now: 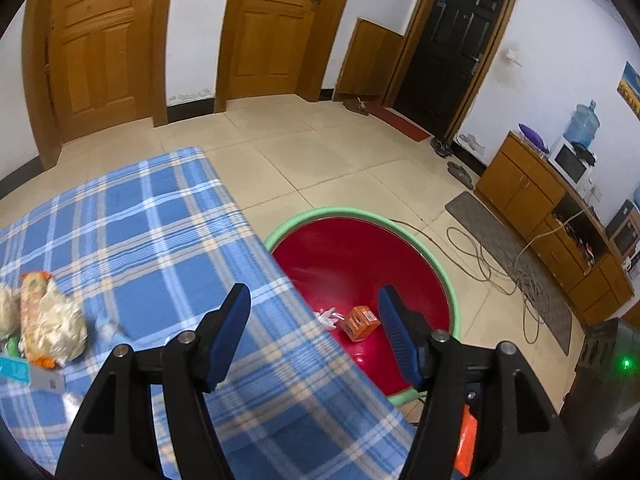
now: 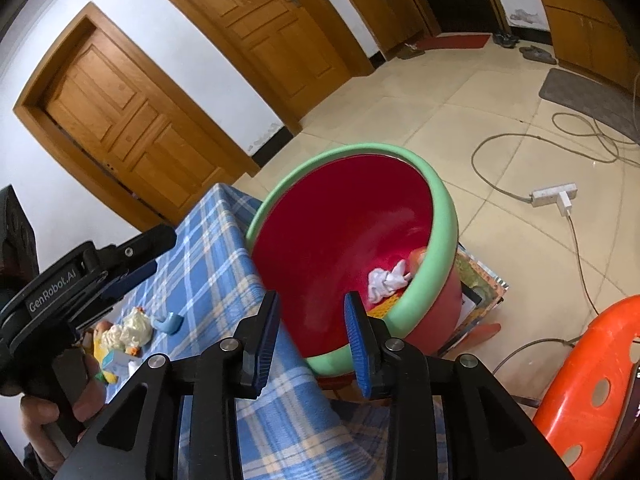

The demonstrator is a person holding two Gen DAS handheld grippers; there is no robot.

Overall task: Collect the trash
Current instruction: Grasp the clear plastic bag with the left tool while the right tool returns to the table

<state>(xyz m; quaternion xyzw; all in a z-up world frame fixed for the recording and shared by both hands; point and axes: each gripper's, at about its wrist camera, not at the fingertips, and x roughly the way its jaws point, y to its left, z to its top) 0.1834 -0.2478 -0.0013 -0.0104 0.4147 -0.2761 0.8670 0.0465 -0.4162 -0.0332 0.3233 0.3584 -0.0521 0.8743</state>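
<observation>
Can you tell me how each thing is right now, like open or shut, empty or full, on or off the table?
left gripper: open, holding nothing.
right gripper: open, holding nothing.
red basin: beside the table, nearly empty.
orange box: lying in the basin.
white tissue: crumpled, in the basin.
crumpled wrapper: on the checked tablecloth.
wooden doors: shut.

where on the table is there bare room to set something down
The checked tablecloth is bare from its far corner to the edge by the red basin. It is crowded at the near left, around the crumpled wrappers.
</observation>
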